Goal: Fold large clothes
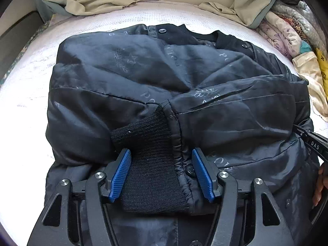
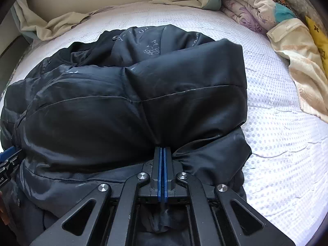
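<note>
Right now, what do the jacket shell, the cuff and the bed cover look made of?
Jacket shell: smooth synthetic weave, probably nylon or polyester; satin sheen, soft highlights, puffy quilted seams. Cuff: matte black rib knit; parallel vertical ribs, no shine. Bed cover: white textured cloth, maybe cotton waffle or mesh; a regular dotted grid, dull finish. Fibre content can't be confirmed by look alone.

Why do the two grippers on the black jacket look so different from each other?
The left gripper is open, its blue pads spread apart; the right gripper is shut, pads together. The left gripper has the knitted cuff lying loose between its pads; the right gripper is pinching a fold of the shiny jacket fabric. Both are black with blue pads, and both point down at the same jacket on the white bed.
</note>
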A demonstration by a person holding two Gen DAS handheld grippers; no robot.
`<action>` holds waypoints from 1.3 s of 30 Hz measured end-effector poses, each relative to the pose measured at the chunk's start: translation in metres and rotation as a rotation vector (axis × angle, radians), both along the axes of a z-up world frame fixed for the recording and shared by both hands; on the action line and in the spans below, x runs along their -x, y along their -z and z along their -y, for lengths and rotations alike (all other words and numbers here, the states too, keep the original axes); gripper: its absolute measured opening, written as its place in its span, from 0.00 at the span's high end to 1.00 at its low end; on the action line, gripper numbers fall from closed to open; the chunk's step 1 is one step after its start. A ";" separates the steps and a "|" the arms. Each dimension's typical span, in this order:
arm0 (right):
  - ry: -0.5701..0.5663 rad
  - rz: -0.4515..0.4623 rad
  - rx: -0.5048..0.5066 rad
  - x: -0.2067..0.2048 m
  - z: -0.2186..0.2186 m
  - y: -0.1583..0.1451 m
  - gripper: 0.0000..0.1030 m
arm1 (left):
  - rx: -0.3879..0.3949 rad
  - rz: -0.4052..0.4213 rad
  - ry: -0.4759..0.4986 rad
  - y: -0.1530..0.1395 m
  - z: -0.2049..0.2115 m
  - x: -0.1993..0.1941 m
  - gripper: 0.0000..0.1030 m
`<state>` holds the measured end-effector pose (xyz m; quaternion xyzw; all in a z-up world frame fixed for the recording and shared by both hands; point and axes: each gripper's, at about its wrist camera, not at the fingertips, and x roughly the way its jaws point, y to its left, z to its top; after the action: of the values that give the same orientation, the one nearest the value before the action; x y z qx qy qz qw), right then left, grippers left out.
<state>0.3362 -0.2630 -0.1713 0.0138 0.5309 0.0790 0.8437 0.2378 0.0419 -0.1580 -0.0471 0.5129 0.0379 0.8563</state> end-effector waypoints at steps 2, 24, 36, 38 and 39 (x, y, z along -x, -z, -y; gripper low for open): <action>0.001 0.012 -0.005 0.000 -0.001 0.002 1.00 | 0.002 0.004 -0.005 0.003 0.000 0.000 0.33; 0.032 0.080 -0.201 0.012 0.017 -0.054 0.50 | -0.037 0.007 -0.032 -0.035 -0.008 0.014 0.18; 0.050 0.077 -0.244 0.052 0.059 -0.095 0.38 | -0.022 0.077 -0.024 -0.086 -0.035 0.057 0.11; 0.049 0.051 -0.275 0.059 0.067 -0.098 0.37 | 0.017 0.071 -0.032 -0.091 -0.044 0.065 0.11; 0.047 0.037 -0.295 0.063 0.072 -0.100 0.36 | 0.033 0.066 -0.036 -0.092 -0.047 0.067 0.11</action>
<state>0.2728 -0.3351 -0.0717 0.1484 0.4973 0.1365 0.8438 0.1711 0.0892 -0.0661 -0.0718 0.4839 0.0430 0.8711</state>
